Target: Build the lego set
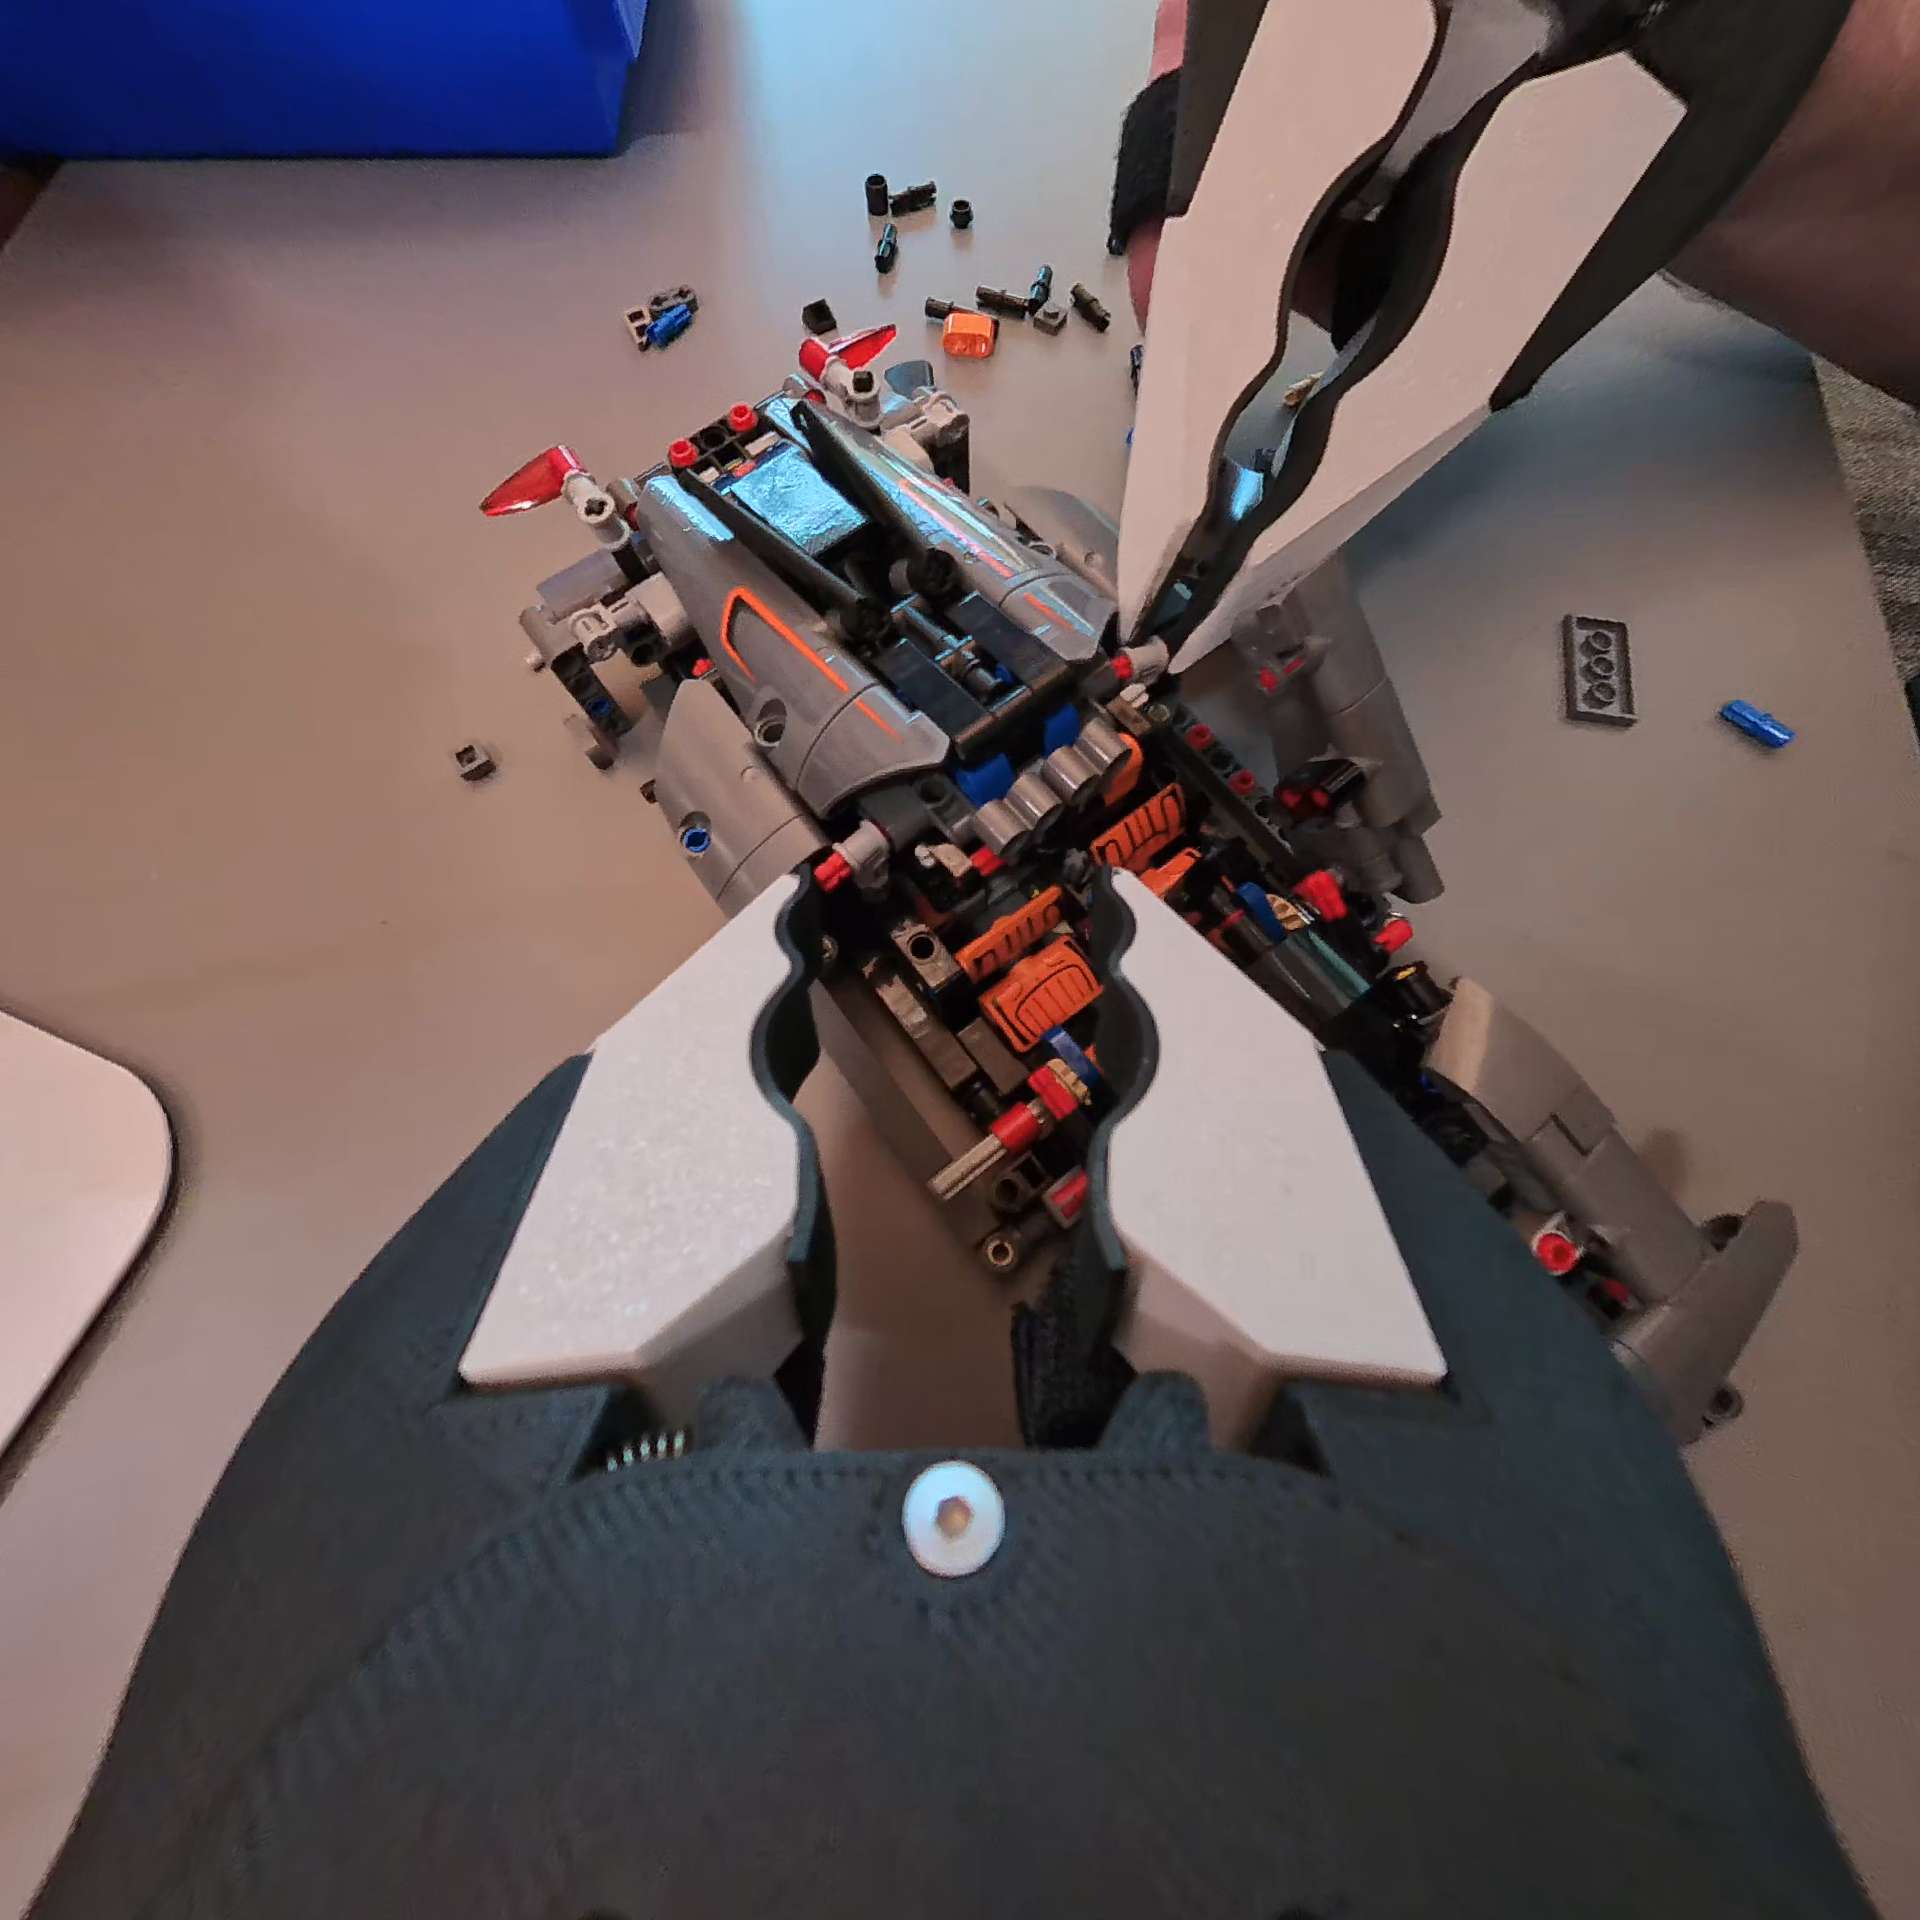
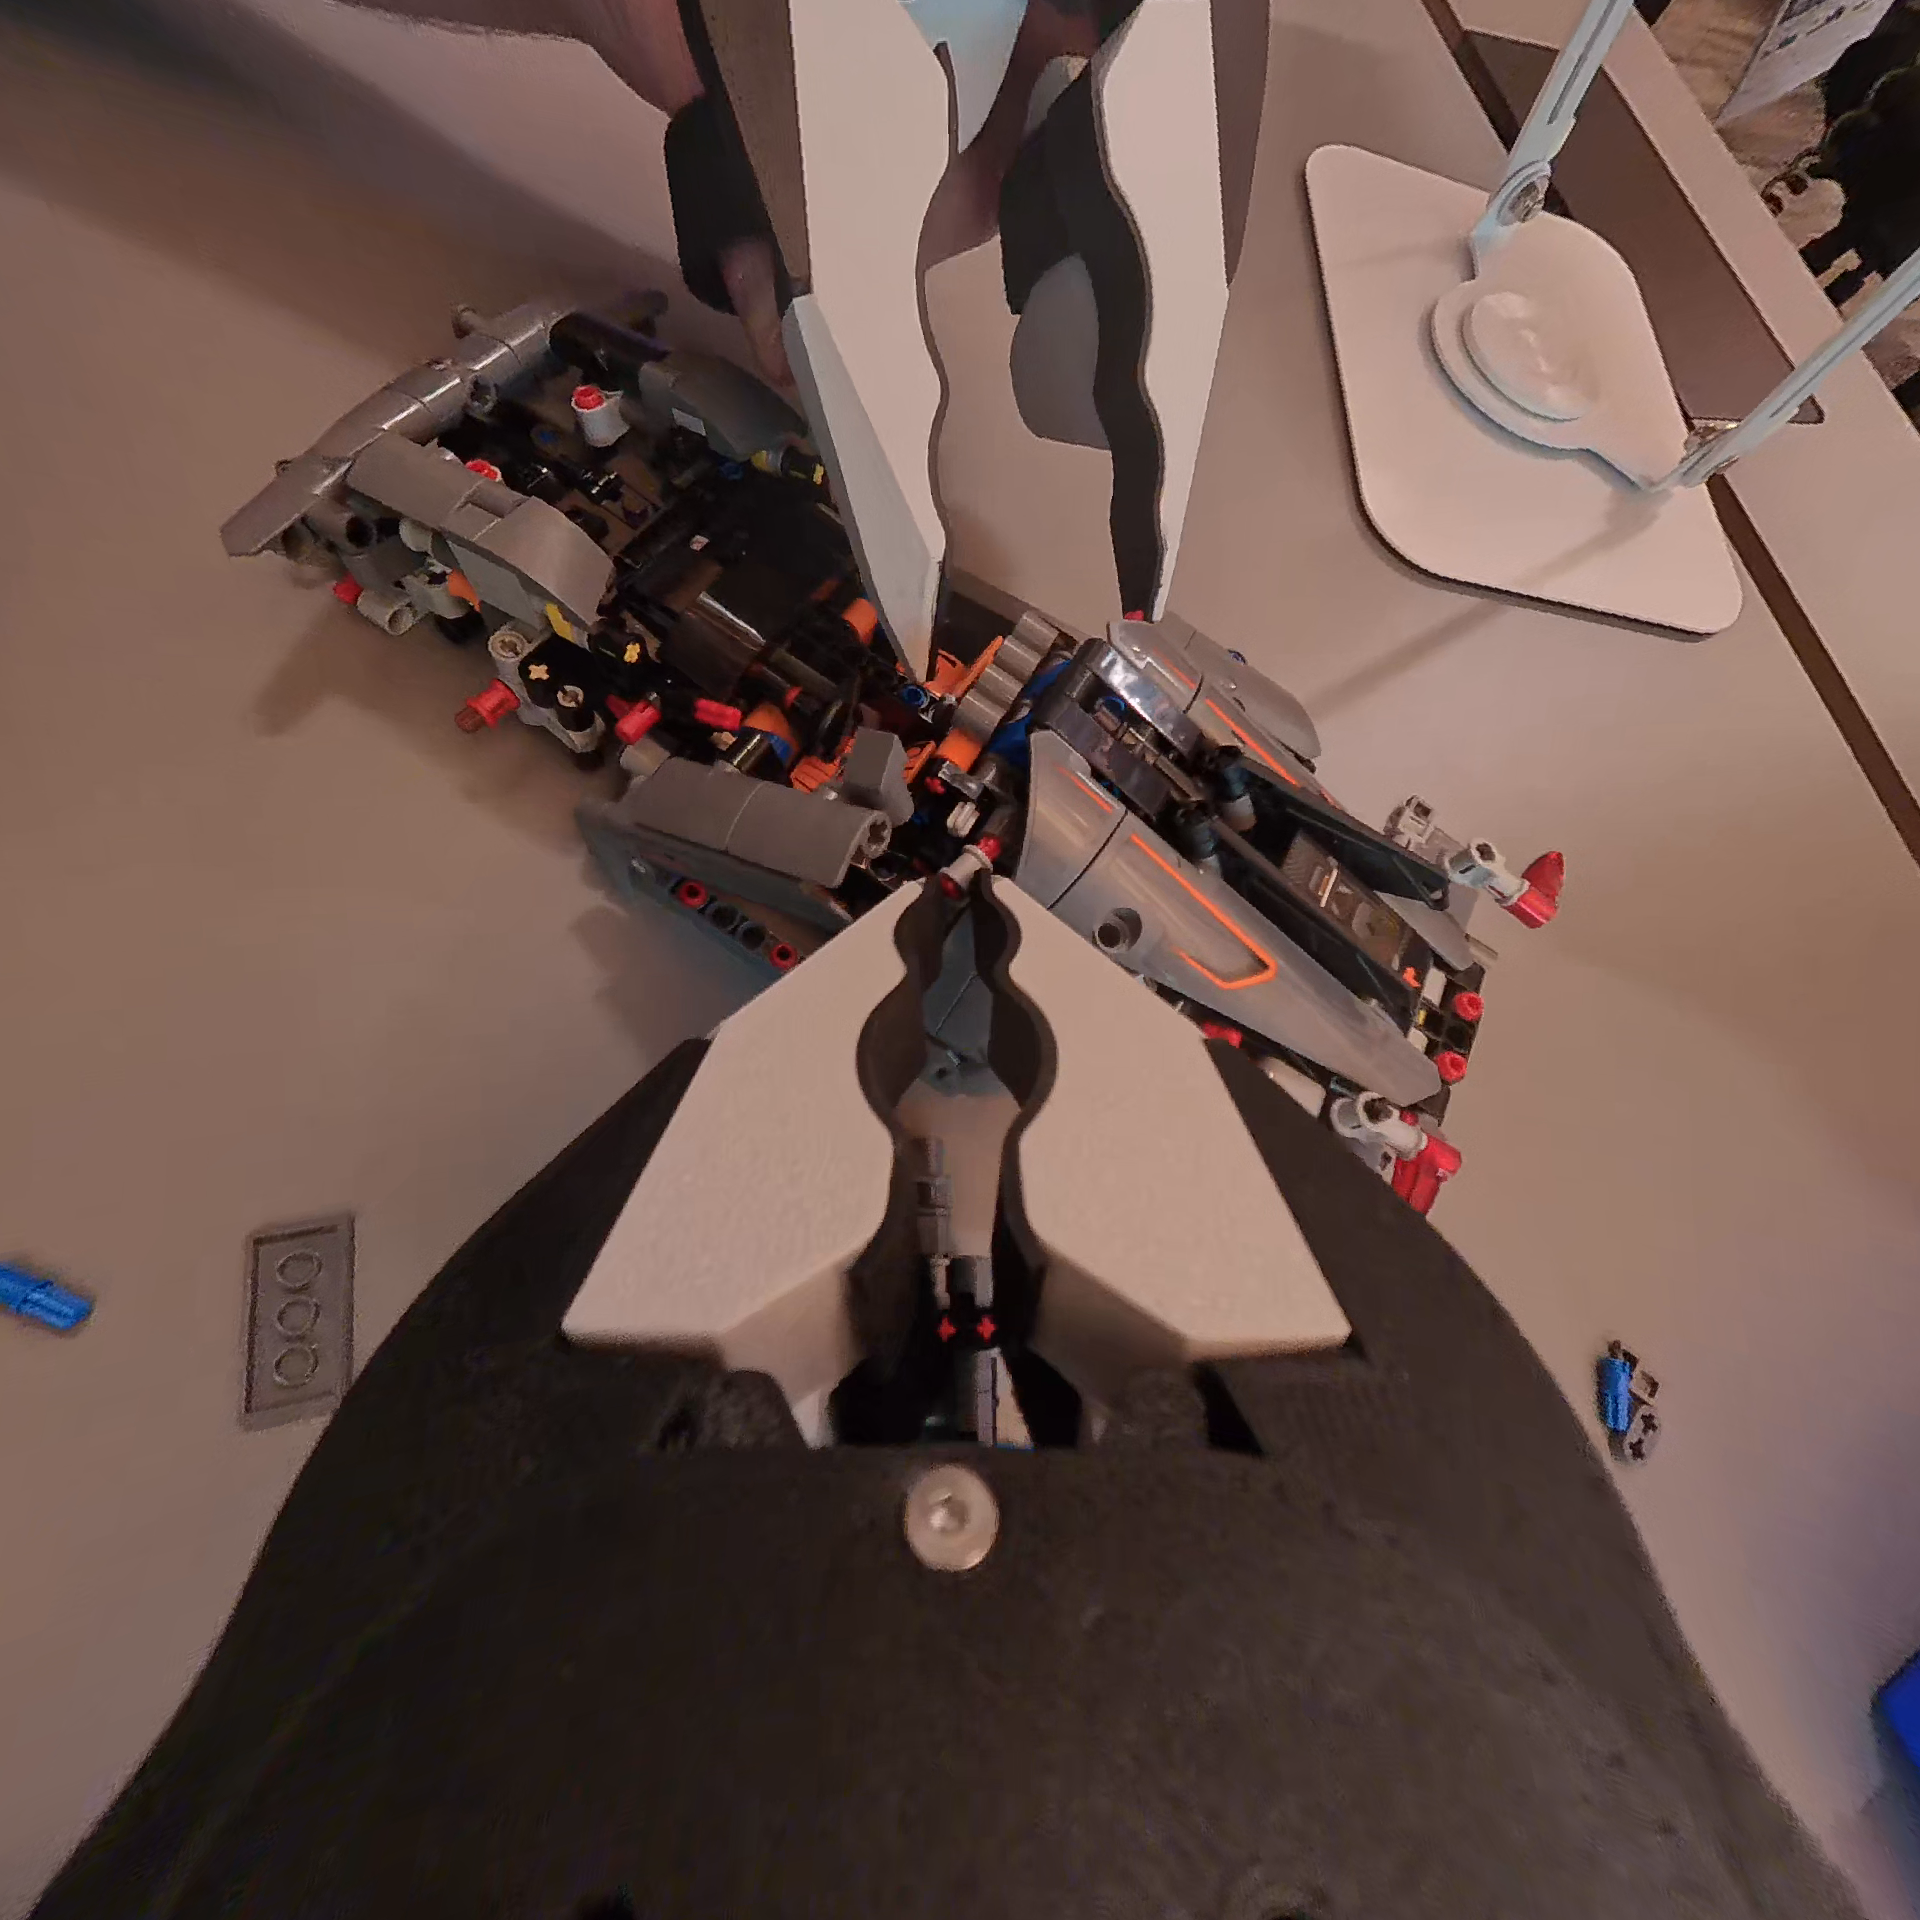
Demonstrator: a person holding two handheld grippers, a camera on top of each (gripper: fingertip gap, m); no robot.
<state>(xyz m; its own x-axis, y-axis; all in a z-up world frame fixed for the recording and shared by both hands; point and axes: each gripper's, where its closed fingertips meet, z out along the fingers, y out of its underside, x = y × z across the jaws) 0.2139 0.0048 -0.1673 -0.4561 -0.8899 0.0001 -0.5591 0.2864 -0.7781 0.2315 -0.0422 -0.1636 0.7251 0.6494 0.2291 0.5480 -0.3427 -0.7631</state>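
A half-built grey, black and orange lego car lies on the table, also seen in the right wrist view. My left gripper is clamped partway on the car's cockpit section with the orange seats. One finger is at the car's outer edge, the other inside the cockpit. It comes in from the top in the right wrist view. My right gripper is shut on a small grey connector with red pin ends at the car's side, also seen in the left wrist view.
Loose black pins and an orange piece lie beyond the car. A dark grey plate and a blue pin lie to one side. A blue bin stands at the back left. A white stand base is nearby. The gap from one gripper's tips to the other's is roughly 6 cm. Both grippers' tips are roughly 15 cm from the dark grey plate. Look for it in the left wrist view too.
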